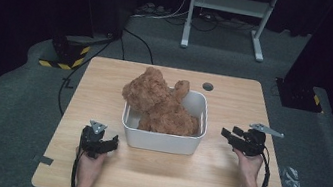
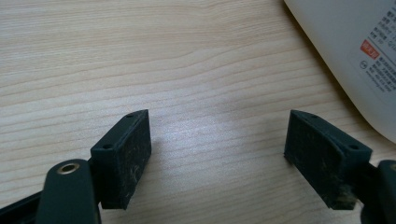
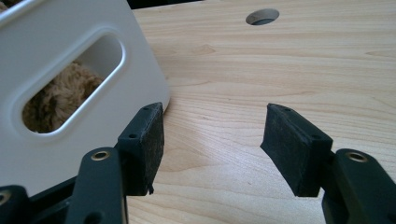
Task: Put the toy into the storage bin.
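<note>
The left gripper [image 1: 113,142] was spread wide and gripped nothing, its two black pads [image 2: 126,156] hanging over bare wood, with the white bin [image 2: 355,60] just beside its far pad in the left gripper view. The right gripper [image 1: 229,133] was likewise parted wide and empty; in the right gripper view one pad [image 3: 144,144] sat close against the bin's wall [image 3: 140,60], though contact could not be told, and the other pad [image 3: 292,147] stood over open tabletop. A person's hands held both tools low at either side of the bin [image 1: 162,141], which stood near the middle of the wooden table [image 1: 221,183]. Inside it sat a brown plush bear [image 1: 160,102], head and one limb above the rim, its fur visible through the bin's handle slot [image 3: 70,86]. A round hole [image 1: 207,86] pierced the table behind the bin.
</note>
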